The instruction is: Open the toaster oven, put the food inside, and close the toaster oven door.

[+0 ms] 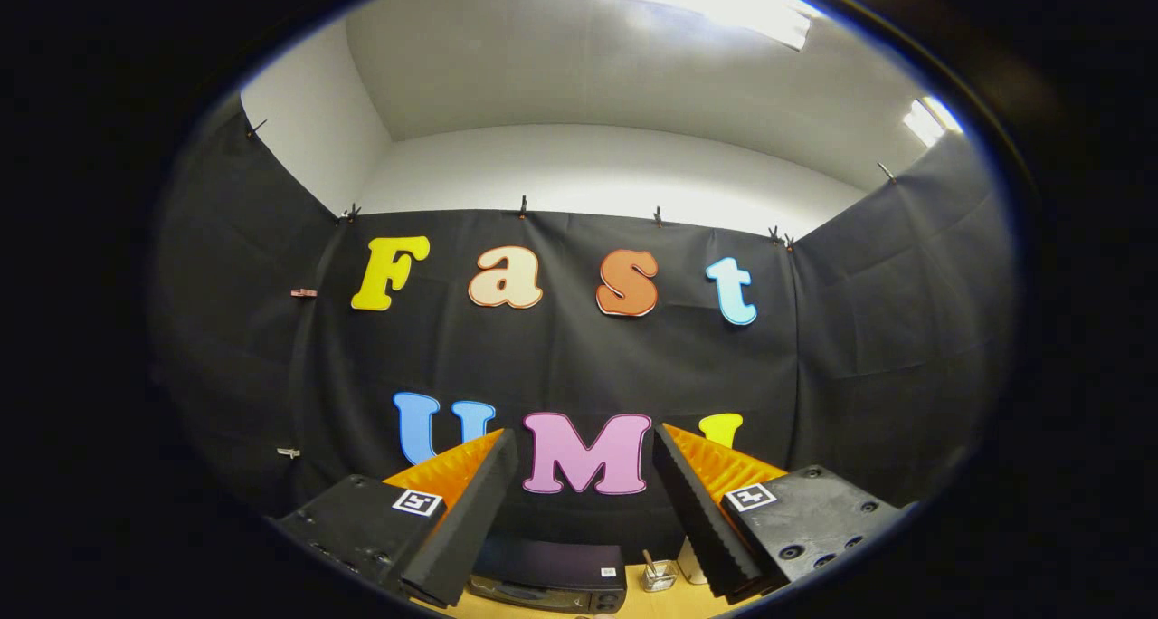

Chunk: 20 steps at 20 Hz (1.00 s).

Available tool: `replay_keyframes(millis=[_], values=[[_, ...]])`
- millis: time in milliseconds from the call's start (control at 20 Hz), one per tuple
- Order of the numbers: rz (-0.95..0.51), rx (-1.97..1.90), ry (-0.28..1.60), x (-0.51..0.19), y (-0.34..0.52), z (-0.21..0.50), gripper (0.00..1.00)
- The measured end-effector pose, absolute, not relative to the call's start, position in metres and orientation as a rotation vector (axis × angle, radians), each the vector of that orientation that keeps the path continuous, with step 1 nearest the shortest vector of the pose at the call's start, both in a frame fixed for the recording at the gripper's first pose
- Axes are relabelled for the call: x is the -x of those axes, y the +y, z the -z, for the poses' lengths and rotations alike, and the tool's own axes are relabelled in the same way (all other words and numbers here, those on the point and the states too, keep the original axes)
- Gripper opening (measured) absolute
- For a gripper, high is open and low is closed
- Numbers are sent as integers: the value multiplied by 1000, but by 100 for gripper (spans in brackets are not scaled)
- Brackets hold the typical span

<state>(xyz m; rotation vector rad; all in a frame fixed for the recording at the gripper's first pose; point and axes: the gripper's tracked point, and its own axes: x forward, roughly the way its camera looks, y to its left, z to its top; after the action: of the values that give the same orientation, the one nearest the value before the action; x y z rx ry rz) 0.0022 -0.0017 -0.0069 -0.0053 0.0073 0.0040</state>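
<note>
Dark toaster oven (552, 581) sat low at bottom centre; gripper (583, 474) gaped empty above, needing descent to open its door.

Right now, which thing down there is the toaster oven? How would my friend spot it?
Find the wooden table below the black cloth wall. The toaster oven sits there, low between the open gripper's fingers. It is the wide dark box; beside it stands a much smaller clear glass jar.
</note>
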Motion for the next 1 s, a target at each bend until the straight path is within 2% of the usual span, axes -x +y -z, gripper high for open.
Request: replay_keyframes(millis=[500,1000], values=[[-22,-12,8,-26,13,46,97],[-134,-43,214,-73,64,214,97]])
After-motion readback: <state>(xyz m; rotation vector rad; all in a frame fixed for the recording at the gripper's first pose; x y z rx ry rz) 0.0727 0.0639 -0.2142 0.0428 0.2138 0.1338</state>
